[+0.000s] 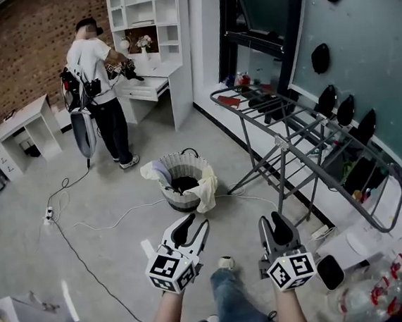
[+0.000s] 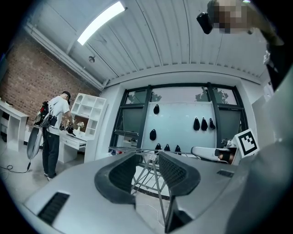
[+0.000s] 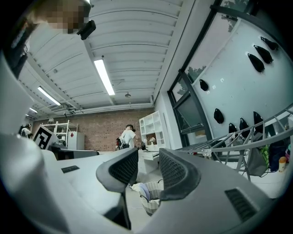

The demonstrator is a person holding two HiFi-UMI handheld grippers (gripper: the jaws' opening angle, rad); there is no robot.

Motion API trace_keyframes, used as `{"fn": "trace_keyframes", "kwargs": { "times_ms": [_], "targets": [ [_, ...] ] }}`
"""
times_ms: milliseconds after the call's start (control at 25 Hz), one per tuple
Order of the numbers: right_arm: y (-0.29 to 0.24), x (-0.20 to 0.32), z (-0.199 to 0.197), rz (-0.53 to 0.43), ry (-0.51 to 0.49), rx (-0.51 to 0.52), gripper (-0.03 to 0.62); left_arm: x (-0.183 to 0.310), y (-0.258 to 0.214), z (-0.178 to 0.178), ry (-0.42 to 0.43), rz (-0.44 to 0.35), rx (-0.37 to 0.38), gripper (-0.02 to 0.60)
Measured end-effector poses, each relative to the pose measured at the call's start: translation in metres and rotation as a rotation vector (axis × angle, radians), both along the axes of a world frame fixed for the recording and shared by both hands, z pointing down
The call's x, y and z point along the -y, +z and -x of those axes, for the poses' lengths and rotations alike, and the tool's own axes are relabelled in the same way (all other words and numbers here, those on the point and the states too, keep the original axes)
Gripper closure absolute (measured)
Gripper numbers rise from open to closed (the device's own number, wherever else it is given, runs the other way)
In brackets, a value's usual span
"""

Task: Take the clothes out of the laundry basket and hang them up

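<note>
Left jaws: your left gripper holds its jaws part-way apart, with nothing between them.
Right jaws: your right gripper is likewise part-open and empty.
Laundry basket: the laundry basket stands on the floor at 12 o'clock from your grippers, well apart from both.
Clothes: a cream cloth drapes over the rim at its 4 o'clock side; a dark garment lies inside.
Drying rack: the drying rack stands at your 2 o'clock.
Bystander: another person stands at your 11 o'clock.
</note>
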State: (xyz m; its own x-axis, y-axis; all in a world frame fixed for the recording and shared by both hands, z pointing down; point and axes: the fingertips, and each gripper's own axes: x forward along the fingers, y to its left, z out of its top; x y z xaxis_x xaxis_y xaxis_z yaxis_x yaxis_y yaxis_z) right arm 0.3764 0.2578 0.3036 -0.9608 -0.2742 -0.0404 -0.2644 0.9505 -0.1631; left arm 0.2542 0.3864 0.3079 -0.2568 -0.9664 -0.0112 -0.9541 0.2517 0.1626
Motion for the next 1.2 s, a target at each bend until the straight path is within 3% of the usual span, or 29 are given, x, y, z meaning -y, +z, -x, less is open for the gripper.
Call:
{"fn": "trace_keyframes", "kwargs": {
  "times_ms": [560, 960, 1200],
  "targets": [
    [0.019, 0.093, 0.112, 0.02, -0.039, -0.03, 0.468, 0.085, 0.019, 0.11, -0.057, 0.007, -0.015, 0.428],
    [0.02, 0.2, 0.262, 0.007, -0.147, -0.049, 0.468, 0.183, 0.016, 0.255, -0.176, -0.009, -0.009, 0.428],
    [0.034, 0.251, 0.337, 0.029, -0.192, -0.071, 0.468, 0.225, 0.031, 0.32, -0.224, 0.012, -0.029, 0.428]
  ]
}}
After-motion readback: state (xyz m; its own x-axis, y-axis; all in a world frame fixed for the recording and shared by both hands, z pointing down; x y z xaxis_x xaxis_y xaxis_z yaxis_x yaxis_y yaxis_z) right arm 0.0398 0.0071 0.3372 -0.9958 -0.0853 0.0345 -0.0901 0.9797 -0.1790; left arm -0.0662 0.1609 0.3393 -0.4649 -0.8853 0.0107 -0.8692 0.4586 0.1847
